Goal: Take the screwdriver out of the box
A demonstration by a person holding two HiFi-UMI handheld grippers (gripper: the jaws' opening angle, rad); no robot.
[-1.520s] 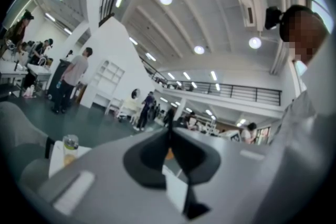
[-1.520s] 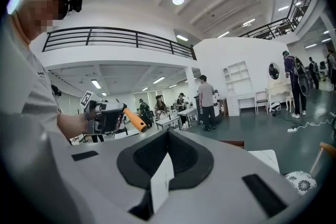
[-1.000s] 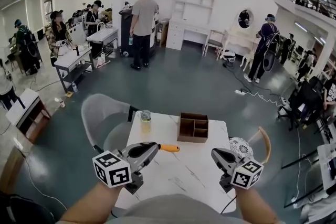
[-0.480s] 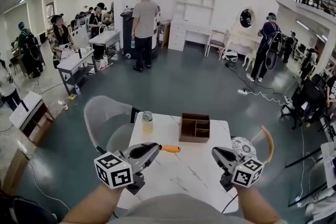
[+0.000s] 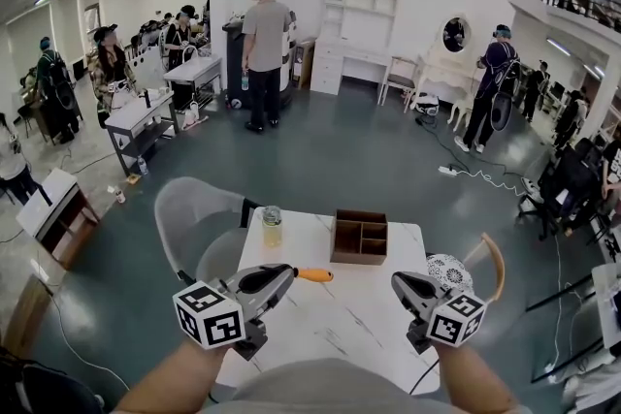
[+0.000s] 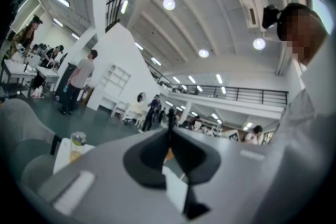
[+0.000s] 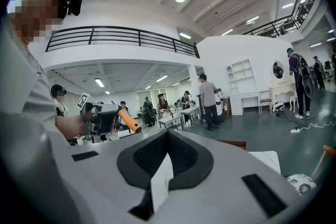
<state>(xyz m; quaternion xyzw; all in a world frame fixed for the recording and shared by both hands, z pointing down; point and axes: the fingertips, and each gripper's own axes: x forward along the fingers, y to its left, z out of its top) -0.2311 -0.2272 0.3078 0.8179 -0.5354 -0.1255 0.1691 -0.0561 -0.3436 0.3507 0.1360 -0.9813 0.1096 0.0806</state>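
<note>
My left gripper [image 5: 291, 272] hangs above the white table [image 5: 340, 320] and is shut on a screwdriver; its orange handle [image 5: 312, 274] sticks out to the right past the jaw tips. The left gripper view shows the jaws [image 6: 169, 131] pressed together with a sliver of orange [image 6: 168, 155] between them. The shaft is hidden. My right gripper [image 5: 396, 282] is shut and holds nothing, level with the left one over the table's right side. From the right gripper view I see the left gripper [image 7: 105, 118] and the orange handle [image 7: 129, 121]. The brown wooden box [image 5: 358, 237] with compartments stands at the table's far edge.
A jar of yellowish liquid [image 5: 271, 226] stands at the table's far left corner. A grey chair [image 5: 194, 213] is beyond the table on the left, a wooden chair with a patterned cushion [image 5: 446, 272] on the right. Several people stand farther off in the hall.
</note>
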